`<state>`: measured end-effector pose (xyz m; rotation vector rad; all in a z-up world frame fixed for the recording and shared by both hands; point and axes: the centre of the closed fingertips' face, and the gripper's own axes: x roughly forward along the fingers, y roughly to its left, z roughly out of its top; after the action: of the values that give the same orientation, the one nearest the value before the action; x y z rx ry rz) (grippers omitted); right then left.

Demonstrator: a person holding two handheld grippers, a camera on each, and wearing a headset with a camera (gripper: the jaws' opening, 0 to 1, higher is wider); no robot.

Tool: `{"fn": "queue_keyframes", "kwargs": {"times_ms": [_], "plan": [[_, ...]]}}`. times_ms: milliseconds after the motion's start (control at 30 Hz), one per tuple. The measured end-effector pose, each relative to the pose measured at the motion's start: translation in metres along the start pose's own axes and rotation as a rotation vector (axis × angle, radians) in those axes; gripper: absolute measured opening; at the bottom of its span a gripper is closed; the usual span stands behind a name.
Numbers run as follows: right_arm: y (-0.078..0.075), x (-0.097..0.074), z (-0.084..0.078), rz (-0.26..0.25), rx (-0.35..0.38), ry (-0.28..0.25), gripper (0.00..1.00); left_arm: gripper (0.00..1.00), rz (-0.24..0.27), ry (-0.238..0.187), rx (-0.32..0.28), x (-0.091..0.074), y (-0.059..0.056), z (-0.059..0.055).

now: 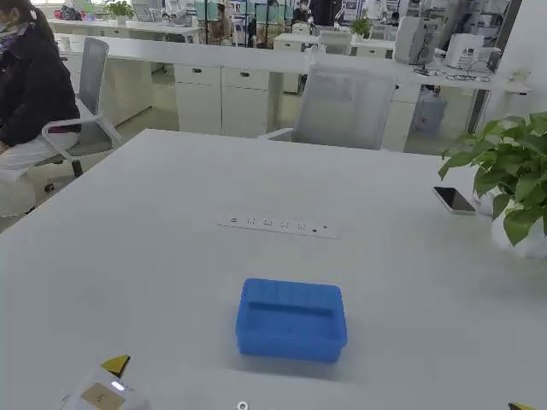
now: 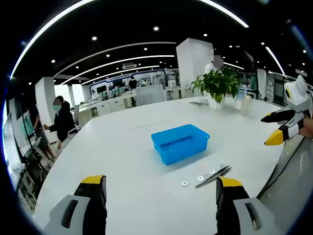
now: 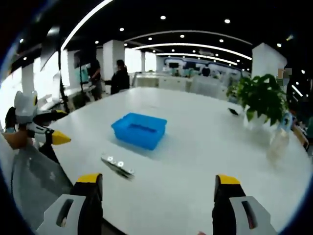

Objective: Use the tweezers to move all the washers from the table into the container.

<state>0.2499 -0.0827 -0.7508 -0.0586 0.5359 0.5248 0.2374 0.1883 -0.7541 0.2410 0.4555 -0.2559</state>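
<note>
the blue container [image 1: 291, 318] stands alone on the tabletop [image 1: 154, 248], top open, bare surface on every side. a power strip [image 1: 275, 225] lies behind it, apart. a potted plant [image 1: 508, 175] and a phone [image 1: 454, 200] occupy the far right edge.

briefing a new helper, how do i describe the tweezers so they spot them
On the white table, find the blue container; the tweezers lie on the person's side of it. They are the one long thin metal piece, beside small round washers.
</note>
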Motion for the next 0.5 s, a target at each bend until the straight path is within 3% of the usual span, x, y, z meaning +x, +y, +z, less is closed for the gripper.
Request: {"fn": "queue_keyframes", "kwargs": {"times_ms": [500], "plan": [[-0.0072, -0.0009, -0.0018, -0.049, -0.016, 0.013, 0.92, 0.94, -0.040, 0.026, 0.031, 0.0028, -0.0094, -0.0040]]}}
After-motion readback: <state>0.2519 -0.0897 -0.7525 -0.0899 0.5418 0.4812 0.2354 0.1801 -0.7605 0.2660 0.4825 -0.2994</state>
